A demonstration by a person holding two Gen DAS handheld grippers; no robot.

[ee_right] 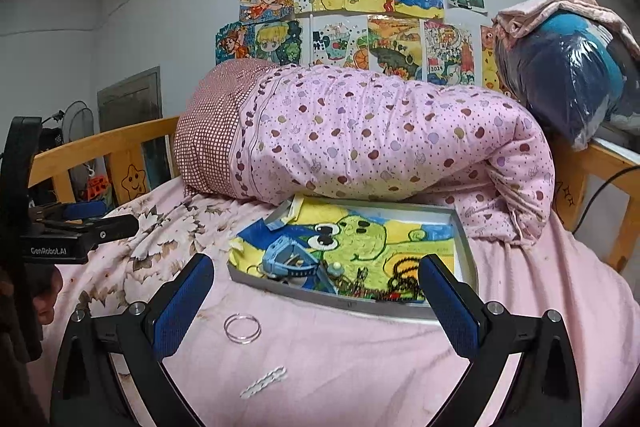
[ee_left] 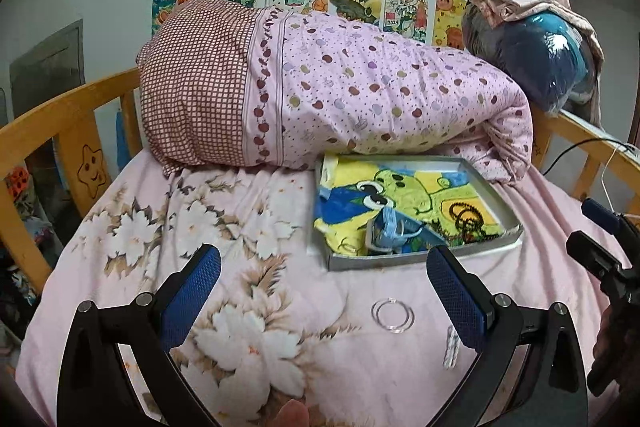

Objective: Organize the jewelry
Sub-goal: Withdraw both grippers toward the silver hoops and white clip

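Both the left gripper (ee_left: 324, 285) and right gripper (ee_right: 316, 291) gape empty over the pink bedsheet (ee_right: 360, 367), where thin silver bangles (ee_right: 242, 328) and a white beaded bracelet (ee_right: 264, 381) lie outside the shallow grey tray (ee_right: 466, 259) — such thin pieces could slip the pads or sink into soft fabric.

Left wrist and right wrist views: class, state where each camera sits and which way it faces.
Left wrist: sits on the left hand-held gripper, open, facing the tray and quilt; a fingertip shows below.
Right wrist: sits on the right hand-held gripper, open, facing likewise; a hand shows at left.
Shared: tray, silver rings, white chain.
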